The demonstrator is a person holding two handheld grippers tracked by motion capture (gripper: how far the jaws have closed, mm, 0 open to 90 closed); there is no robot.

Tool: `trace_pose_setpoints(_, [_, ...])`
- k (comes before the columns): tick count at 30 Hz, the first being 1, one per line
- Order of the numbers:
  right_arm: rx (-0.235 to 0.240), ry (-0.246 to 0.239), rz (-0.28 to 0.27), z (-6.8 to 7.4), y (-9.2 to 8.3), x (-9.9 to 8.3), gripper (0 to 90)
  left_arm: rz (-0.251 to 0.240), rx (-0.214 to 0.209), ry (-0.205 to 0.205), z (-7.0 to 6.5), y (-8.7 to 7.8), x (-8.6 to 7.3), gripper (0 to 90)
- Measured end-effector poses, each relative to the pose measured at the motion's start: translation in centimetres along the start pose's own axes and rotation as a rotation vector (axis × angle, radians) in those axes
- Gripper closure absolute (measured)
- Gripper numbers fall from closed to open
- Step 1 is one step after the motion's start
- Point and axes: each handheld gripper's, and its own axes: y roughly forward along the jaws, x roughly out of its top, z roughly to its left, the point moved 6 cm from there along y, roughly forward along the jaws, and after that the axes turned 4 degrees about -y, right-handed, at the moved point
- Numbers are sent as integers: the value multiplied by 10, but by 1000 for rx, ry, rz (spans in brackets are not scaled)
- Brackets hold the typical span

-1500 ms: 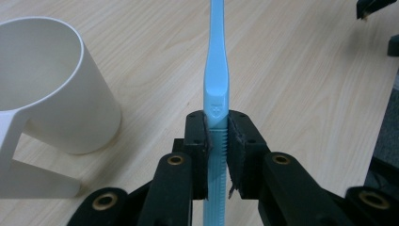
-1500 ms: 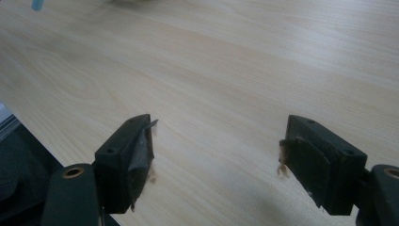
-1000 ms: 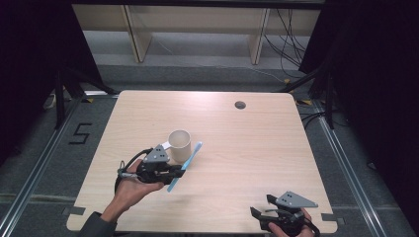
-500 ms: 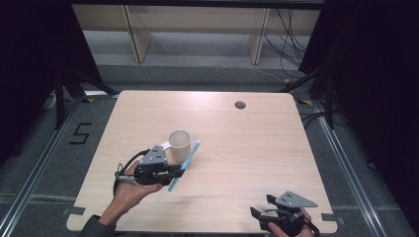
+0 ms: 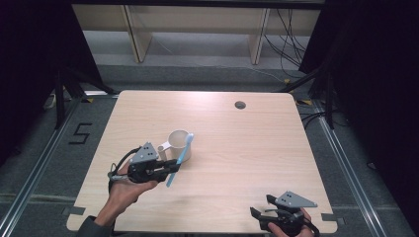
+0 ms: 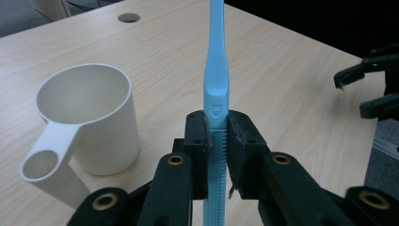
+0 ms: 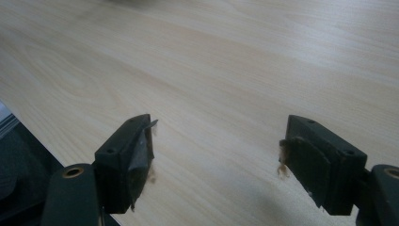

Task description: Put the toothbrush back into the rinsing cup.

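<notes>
A light blue toothbrush (image 6: 215,70) is clamped by its handle in my left gripper (image 6: 216,136), which is shut on it. In the high view the toothbrush (image 5: 181,157) slants up and right, its head over the rim of a white cup (image 5: 179,142) with a flat handle; my left gripper (image 5: 168,167) sits just in front of the cup. The cup (image 6: 89,117) stands upright and looks empty, to the left of the jaws. My right gripper (image 5: 258,213) rests open near the table's front right edge; in its own view my right gripper (image 7: 216,150) has only bare wood between its jaws.
The wooden table (image 5: 257,148) has a round cable hole (image 5: 240,104) at the back right. Its front edge (image 7: 28,117) runs close under the right gripper. Shelving and cables stand beyond the far edge.
My left gripper has swung the toothbrush up so its head now lies over the cup's rim. The right gripper has barely moved.
</notes>
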Motion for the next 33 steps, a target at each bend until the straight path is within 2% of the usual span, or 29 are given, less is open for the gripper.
trace_pose_setpoints(7, [0,5,2,0,0,0,256,-46,16,-13,5,-8,6,784])
trace_pose_setpoints(9, [7,7,5,1,-1,0,256,-69,-4,-15,6,-10,8,784])
trace_pose_setpoints(10, [1,5,2,0,0,0,257,-90,0,-17,9,-14,10,784])
trace_pose_setpoints(13, [8,10,10,0,-1,-1,257,-113,-1,-21,11,-16,11,784])
trace_pose_setpoints(14, [8,12,8,0,-1,0,256,-126,8,-20,14,-18,13,785])
trace_pose_setpoints(15, [20,42,13,3,-1,-1,256,-140,10,-29,15,-19,13,785])
trace_pose_setpoints(18, [18,45,16,3,-1,-1,256,-163,33,-39,21,-22,15,785])
trace_pose_setpoints(19, [18,45,16,3,-1,-1,256,-163,33,-39,21,-22,15,785])
trace_pose_setpoints(20, [7,9,8,0,-1,0,257,-175,41,-36,24,-23,16,785])
trace_pose_setpoints(24, [7,10,8,-1,-1,-1,256,-209,61,-38,30,-24,17,784])
trace_pose_setpoints(25, [10,17,11,-1,-1,-1,257,-232,70,-36,33,-26,17,784])
trace_pose_setpoints(29, [9,15,11,-1,-1,-1,257,-258,73,-24,36,-26,18,784])
trace_pose_setpoints(31, [6,13,10,-1,-1,-1,256,-294,72,-11,39,-26,18,784])
trace_pose_setpoints(33, [10,17,13,0,-1,-1,256,-301,75,-10,40,-26,18,785])
